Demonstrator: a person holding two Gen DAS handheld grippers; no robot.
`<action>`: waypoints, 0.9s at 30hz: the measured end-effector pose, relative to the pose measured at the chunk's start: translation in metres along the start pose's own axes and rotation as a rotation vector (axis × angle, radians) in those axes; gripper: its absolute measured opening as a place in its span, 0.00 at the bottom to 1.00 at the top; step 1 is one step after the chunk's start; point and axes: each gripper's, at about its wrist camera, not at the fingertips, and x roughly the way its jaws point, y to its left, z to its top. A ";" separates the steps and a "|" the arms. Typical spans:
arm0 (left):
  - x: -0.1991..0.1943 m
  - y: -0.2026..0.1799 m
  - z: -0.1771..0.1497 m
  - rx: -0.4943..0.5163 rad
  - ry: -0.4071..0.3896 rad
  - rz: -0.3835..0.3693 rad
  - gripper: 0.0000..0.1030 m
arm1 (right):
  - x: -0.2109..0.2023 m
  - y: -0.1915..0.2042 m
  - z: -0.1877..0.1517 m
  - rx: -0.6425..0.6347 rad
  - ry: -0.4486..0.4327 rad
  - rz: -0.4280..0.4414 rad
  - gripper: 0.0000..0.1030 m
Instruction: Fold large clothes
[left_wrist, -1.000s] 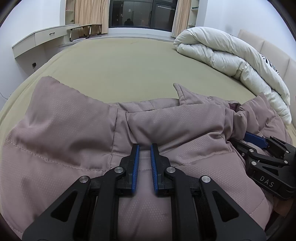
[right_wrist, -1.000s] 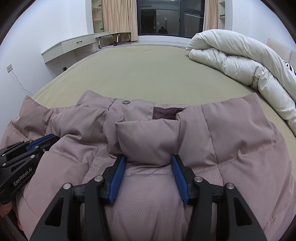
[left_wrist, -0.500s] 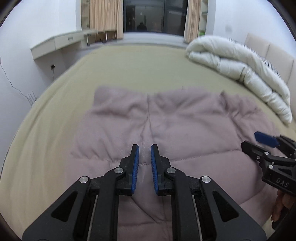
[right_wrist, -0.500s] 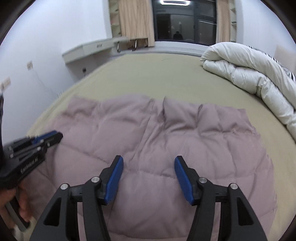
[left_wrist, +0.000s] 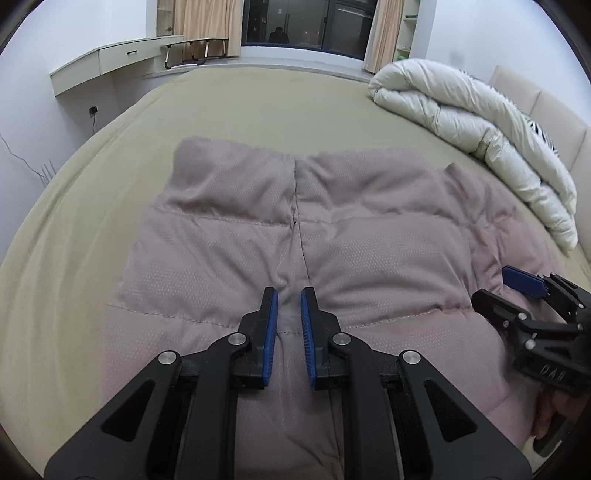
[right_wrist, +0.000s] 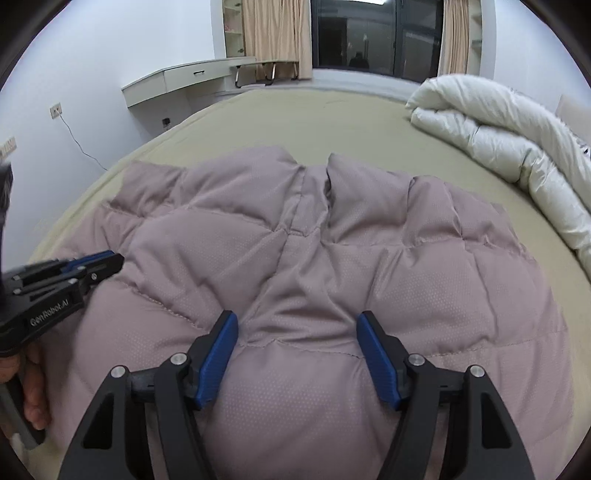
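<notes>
A mauve puffer jacket (left_wrist: 229, 251) lies spread flat on the olive bed; it also fills the right wrist view (right_wrist: 424, 280). My left gripper (left_wrist: 289, 300) hovers just above its near middle, jaws almost shut with a narrow gap, holding nothing. My right gripper (right_wrist: 297, 325) is open wide above the jacket, empty. Each gripper shows in the other's view: the right one at the right edge (left_wrist: 517, 284), the left one at the left edge (right_wrist: 88, 264).
A rolled white duvet (left_wrist: 476, 122) lies along the bed's right side by the beige headboard (left_wrist: 535, 103). The olive bed sheet (left_wrist: 258, 107) stretches beyond the jacket. A white wall desk (left_wrist: 110, 62) and a dark window stand at the back.
One second ago both grippers were low on the bunched jacket near the collar. They have since lifted back, and the jacket now lies spread flat, a little closer than half a second ago.
</notes>
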 end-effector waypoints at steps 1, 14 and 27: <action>-0.014 -0.002 0.002 0.004 -0.041 0.001 0.12 | -0.018 -0.008 0.006 0.025 -0.037 0.001 0.66; 0.013 -0.041 -0.019 0.072 -0.032 -0.037 0.12 | 0.006 -0.127 -0.033 0.256 -0.050 -0.130 0.79; -0.030 -0.001 -0.004 -0.057 -0.056 -0.060 0.12 | -0.004 -0.132 -0.024 0.263 -0.041 -0.147 0.86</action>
